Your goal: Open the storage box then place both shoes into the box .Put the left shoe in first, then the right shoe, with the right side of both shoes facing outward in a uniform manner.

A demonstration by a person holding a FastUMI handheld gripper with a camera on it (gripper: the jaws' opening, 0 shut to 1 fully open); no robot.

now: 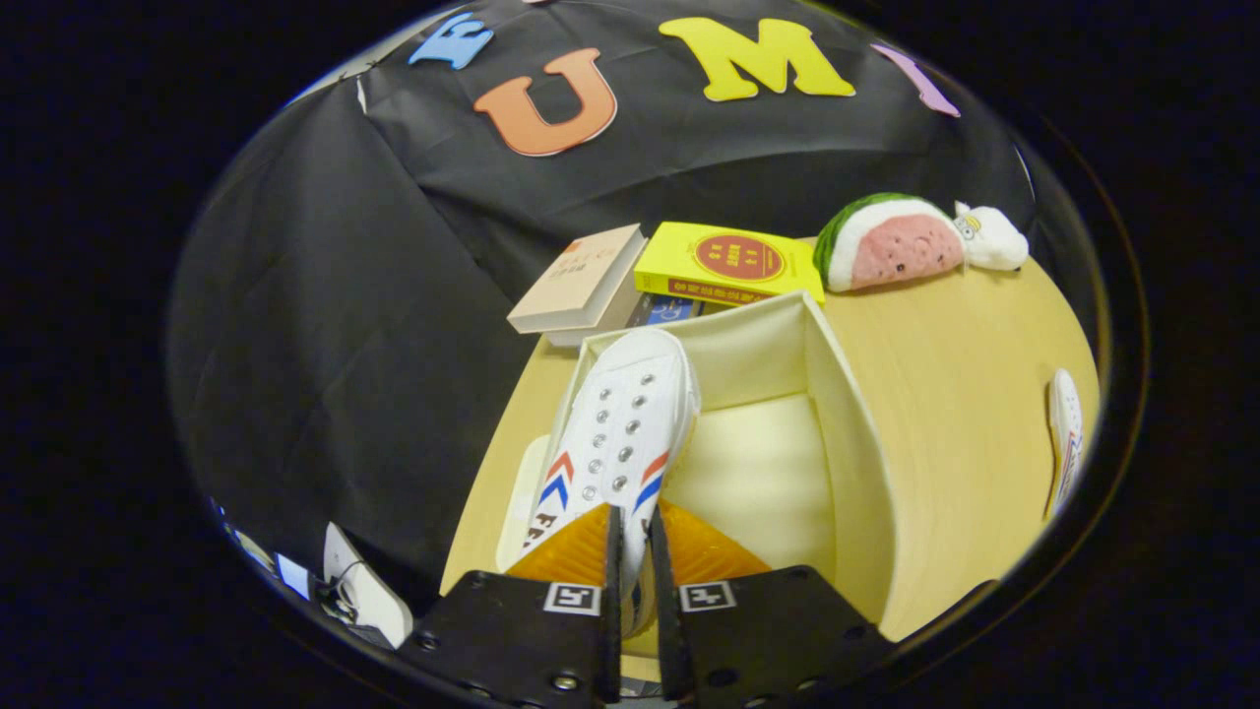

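Tool point(630, 551) clamped on heel of white canvas lace-up shoe point(620, 433), inside open cream rectangular storage box point(847, 433).
Second white shoe point(1065, 433) lying near right edge of round wooden tabletop point(965, 354).

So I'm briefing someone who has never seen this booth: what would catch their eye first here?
Probably the white sneaker pinched at its heel in the gripper, jaws closed on it, toe pointing into the open cream storage box. Beyond the box, a yellow book and a watermelon-slice plush toy stand out; a second sneaker lies on the table beside the box.
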